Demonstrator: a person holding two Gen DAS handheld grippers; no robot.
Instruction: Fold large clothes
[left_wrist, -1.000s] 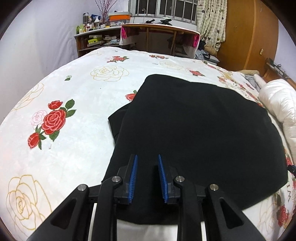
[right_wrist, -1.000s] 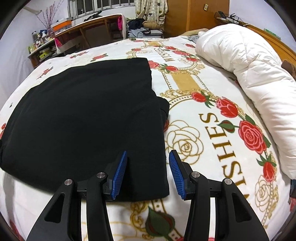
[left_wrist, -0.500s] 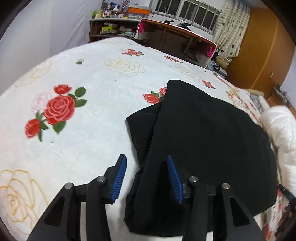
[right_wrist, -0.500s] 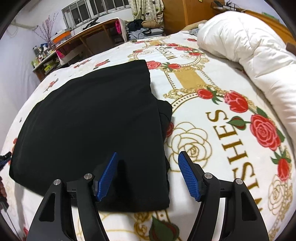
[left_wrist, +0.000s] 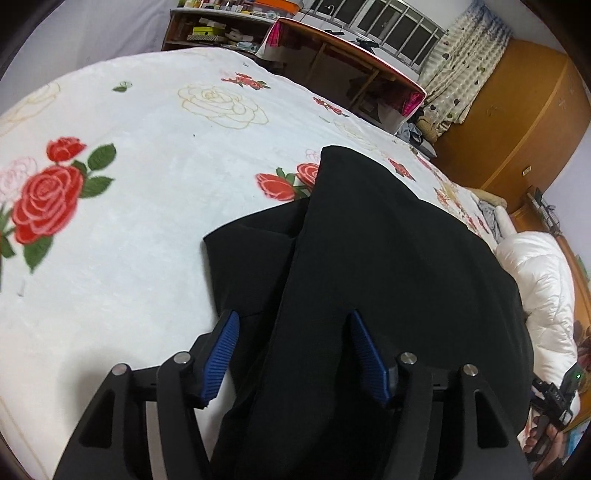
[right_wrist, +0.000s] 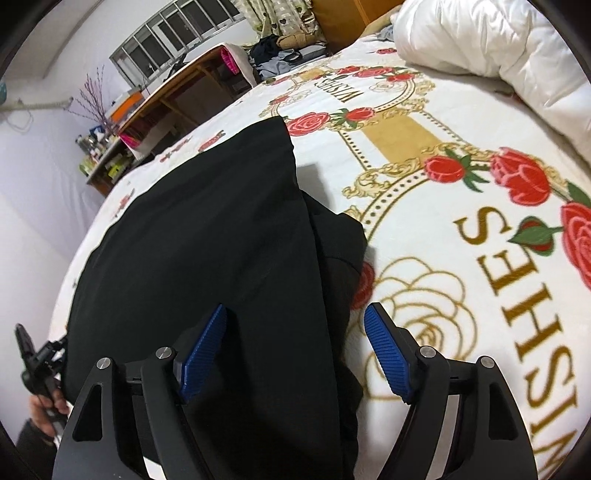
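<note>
The bed (left_wrist: 140, 236) with its rose blanket carries the black garment (left_wrist: 388, 266), which lies flat and partly folded in the middle. Compared with a second ago, both grippers have come lower and moved outward, each to one near corner. The left gripper (left_wrist: 291, 350) and the right gripper (right_wrist: 295, 347) are opening their jaws, with cloth under them but not pinched. I think the next fold is being prepared.

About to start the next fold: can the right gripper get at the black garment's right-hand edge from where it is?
Probably yes. The right gripper, jaws opening, sits just above the black garment, its side edge lying between the pads with nothing pinched. Only bare blanket lies beside it; nothing blocks the way.
</note>
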